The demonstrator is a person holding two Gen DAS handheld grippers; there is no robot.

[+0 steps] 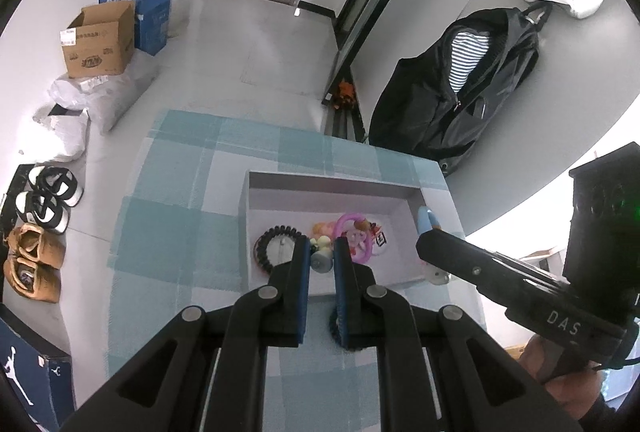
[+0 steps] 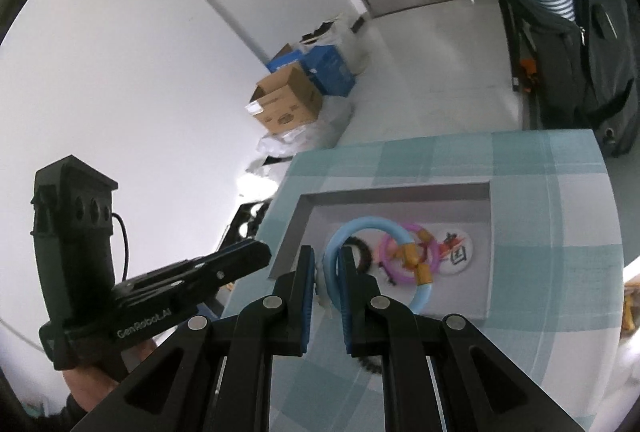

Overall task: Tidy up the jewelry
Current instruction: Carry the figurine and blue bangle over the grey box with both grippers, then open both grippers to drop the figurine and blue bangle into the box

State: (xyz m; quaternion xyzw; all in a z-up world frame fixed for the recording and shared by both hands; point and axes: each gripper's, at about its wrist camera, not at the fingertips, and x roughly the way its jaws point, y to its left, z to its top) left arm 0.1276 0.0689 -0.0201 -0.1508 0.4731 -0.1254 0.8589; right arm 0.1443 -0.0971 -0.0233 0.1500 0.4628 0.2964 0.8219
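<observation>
A shallow white tray (image 1: 256,191) sits on a blue checked cloth. It holds a black coil bracelet (image 1: 264,244), a pink ring bracelet (image 1: 348,222) and a round badge (image 2: 456,246). My left gripper (image 1: 322,252) is shut on a small charm piece (image 1: 321,260) just above the tray's near side. My right gripper (image 2: 327,268) is shut on a light blue ring bracelet (image 2: 376,222) with orange beads, held over the tray (image 2: 490,216). The right gripper also shows in the left wrist view (image 1: 430,228) at the tray's right edge. A dark hair tie (image 1: 334,324) lies on the cloth under my left fingers.
The cloth-covered table (image 1: 172,216) ends close behind the tray. On the floor at left stand cardboard boxes (image 1: 100,39), bags and shoes (image 1: 44,203). A black jacket (image 1: 460,87) hangs at the right wall.
</observation>
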